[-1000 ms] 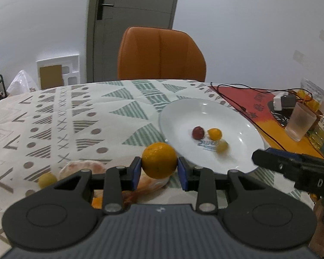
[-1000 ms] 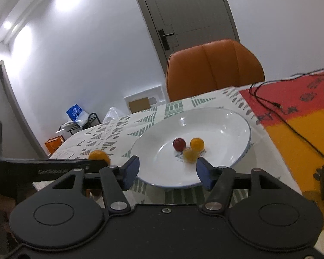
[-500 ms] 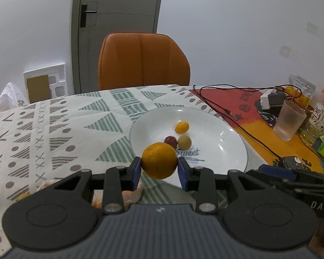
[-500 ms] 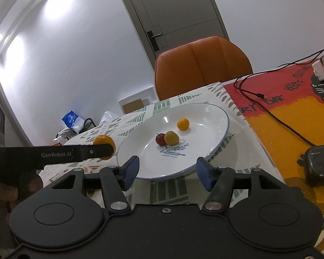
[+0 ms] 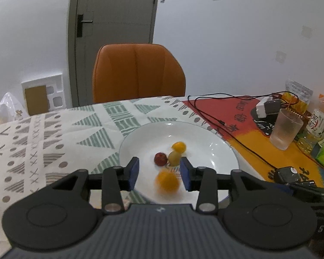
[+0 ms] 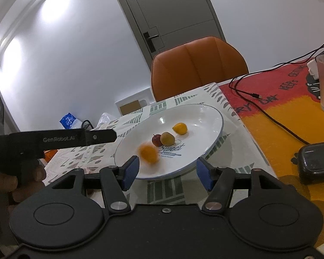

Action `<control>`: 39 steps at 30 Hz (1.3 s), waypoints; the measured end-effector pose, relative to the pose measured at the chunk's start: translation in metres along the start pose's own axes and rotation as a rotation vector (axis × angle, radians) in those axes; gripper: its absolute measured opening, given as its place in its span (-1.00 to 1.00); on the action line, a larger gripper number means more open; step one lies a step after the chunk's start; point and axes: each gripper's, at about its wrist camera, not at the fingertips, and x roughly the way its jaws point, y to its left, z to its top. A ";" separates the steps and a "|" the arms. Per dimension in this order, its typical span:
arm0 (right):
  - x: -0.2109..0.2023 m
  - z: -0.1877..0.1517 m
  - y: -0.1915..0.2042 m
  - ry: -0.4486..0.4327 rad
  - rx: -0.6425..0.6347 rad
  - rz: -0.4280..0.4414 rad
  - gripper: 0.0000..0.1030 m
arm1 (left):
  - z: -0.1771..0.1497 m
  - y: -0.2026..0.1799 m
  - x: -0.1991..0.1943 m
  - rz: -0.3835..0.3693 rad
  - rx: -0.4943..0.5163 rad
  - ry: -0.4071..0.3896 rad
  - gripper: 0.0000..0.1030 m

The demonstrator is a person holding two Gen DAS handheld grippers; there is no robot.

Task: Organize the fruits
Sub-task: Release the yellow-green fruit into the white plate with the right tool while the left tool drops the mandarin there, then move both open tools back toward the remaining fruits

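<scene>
A round orange fruit [image 5: 167, 181], smeared by motion blur, sits low over the near part of a wide white ceramic plate [image 5: 218, 151]; I can't tell whether it touches the plate. It lies between the blue-padded fingers of the left gripper [image 5: 159, 173] but neither pad touches it: the fingers stand spread with a gap on each side of the fruit. From the right wrist camera the same blurred orange [image 6: 148, 153] shows at the plate's [image 6: 207, 125] left near portion.

Just beyond it, close to the plate's middle, three small fruits cluster: a dark red round one [image 5: 160, 159], a dull yellow-green one [image 5: 174, 158] touching it, and a small bright orange-yellow one [image 5: 178, 147] just behind. Blue lettering reading "Sweet" is printed on the plate beside them.

The right gripper [image 6: 167, 171] hovers at the plate's near rim, its blue-padded fingers wide apart and holding nothing.

The plate rests on a white tablecloth with grey-green triangle patterns [image 5: 54, 133]. To the right lies a red and orange mat [image 5: 244, 138] crossed by a black cable [image 5: 242, 144], with a frosted ribbed tumbler [image 5: 286, 128] standing on it. An orange leather chair [image 5: 138, 73] is drawn up at the far side of the table, in front of a grey door [image 5: 114, 21].
</scene>
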 end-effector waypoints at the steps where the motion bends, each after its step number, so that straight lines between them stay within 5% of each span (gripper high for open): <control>1: 0.001 0.000 0.001 0.001 0.001 0.001 0.15 | -0.001 0.003 -0.001 0.003 -0.008 0.003 -0.10; 22: 0.016 -0.004 0.033 0.029 -0.027 0.043 0.19 | -0.019 0.060 -0.047 0.149 -0.064 -0.023 0.65; 32: 0.021 -0.005 0.056 0.041 -0.071 0.075 0.28 | -0.030 0.091 -0.066 0.216 -0.109 -0.029 0.70; 39: 0.025 -0.005 0.068 0.038 -0.097 0.090 0.66 | -0.040 0.106 -0.075 0.246 -0.135 -0.020 0.71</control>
